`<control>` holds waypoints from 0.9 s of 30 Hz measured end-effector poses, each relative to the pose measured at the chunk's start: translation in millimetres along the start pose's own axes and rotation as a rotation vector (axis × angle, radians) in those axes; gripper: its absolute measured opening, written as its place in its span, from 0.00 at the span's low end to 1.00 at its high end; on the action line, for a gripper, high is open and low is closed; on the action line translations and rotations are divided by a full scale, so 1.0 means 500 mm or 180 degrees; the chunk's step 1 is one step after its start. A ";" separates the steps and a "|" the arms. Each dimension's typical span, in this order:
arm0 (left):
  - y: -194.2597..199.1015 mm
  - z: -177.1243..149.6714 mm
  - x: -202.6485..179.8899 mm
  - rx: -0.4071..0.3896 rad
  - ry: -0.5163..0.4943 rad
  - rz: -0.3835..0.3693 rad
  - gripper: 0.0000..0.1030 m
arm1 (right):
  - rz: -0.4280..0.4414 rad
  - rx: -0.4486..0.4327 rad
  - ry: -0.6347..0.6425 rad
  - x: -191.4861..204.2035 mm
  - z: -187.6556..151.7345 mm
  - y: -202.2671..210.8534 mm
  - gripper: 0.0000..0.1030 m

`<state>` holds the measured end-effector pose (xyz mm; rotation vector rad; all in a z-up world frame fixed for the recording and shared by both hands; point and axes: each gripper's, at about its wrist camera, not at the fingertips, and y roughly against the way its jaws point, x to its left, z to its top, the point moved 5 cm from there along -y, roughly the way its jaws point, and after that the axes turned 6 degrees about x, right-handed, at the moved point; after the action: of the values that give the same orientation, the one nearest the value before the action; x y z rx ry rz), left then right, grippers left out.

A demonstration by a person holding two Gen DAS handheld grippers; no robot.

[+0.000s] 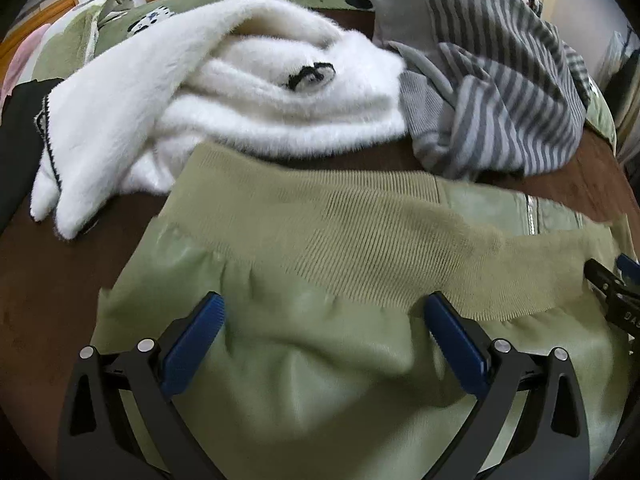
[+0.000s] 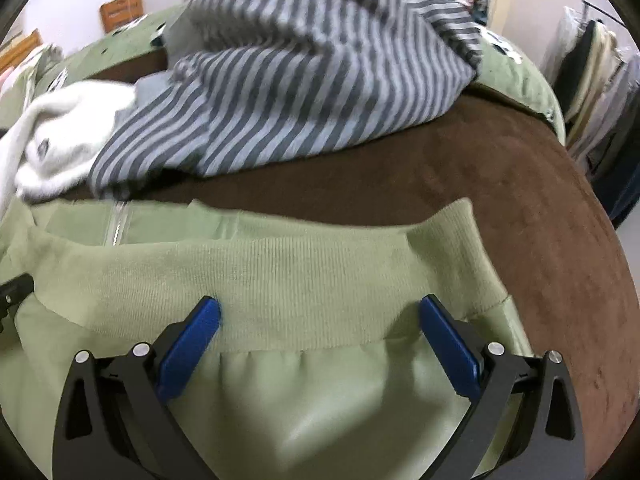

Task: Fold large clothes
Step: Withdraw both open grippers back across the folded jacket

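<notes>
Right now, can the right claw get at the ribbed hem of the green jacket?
Probably yes. The right claw is open directly over the ribbed hem of the green jacket, and nothing lies between them.

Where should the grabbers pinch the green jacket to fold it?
Probably on the ribbed knit band, one gripper toward each end. It lies flat across the green jacket and looks thicker than the smooth fabric. Come from the near side, where the open left gripper and right gripper already hover.

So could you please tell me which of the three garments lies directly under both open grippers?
The olive-green jacket with the ribbed hem; the fluffy white sweater and grey striped top lie farther back.
</notes>
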<state>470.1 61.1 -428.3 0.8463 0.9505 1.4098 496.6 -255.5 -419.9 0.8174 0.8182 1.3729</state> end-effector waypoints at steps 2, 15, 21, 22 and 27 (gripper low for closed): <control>-0.010 0.014 -0.002 -0.0021 -0.0017 -0.0013 0.95 | 0.0126 0.0095 -0.0147 -0.018 0.012 -0.019 0.95; -0.029 0.036 -0.003 -0.0007 -0.0007 -0.0103 0.95 | 0.0261 0.0211 -0.0225 -0.025 0.025 -0.023 0.94; 0.048 0.042 -0.041 -0.0019 -0.0071 -0.0152 0.94 | 0.0296 0.0120 -0.0282 -0.031 0.037 0.044 0.94; 0.063 0.039 -0.054 -0.0021 -0.0113 -0.0178 0.94 | 0.0306 0.0103 -0.0302 -0.035 0.038 0.057 0.94; 0.129 0.013 -0.104 -0.0054 -0.0283 -0.0239 0.94 | 0.0385 0.0055 -0.0392 -0.060 0.030 0.142 0.94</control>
<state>452.7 10.0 -364.8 0.8455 0.8926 1.3039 473.6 -283.6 -350.2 0.9682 0.6953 1.4081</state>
